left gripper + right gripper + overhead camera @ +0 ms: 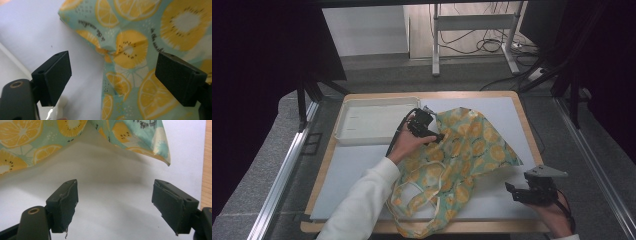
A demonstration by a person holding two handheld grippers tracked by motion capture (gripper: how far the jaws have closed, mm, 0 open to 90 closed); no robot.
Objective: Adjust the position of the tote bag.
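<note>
- The lemon-print tote bag is laid diagonally on the tabletop (handles toward the near edge).
- The left hand-held gripper is held wide open over its far end, gripping nothing.
- The right hand-held gripper is held level, wide open and empty.

Left tool: black body, black cable trailing from it, two blocky black jaws with small screw holes and a brass-ringed hole at the base. Right tool: black body, grey three-cornered plate on top, black cable, worn jaw pads with frayed edges. Sleeve: white, long.
</note>
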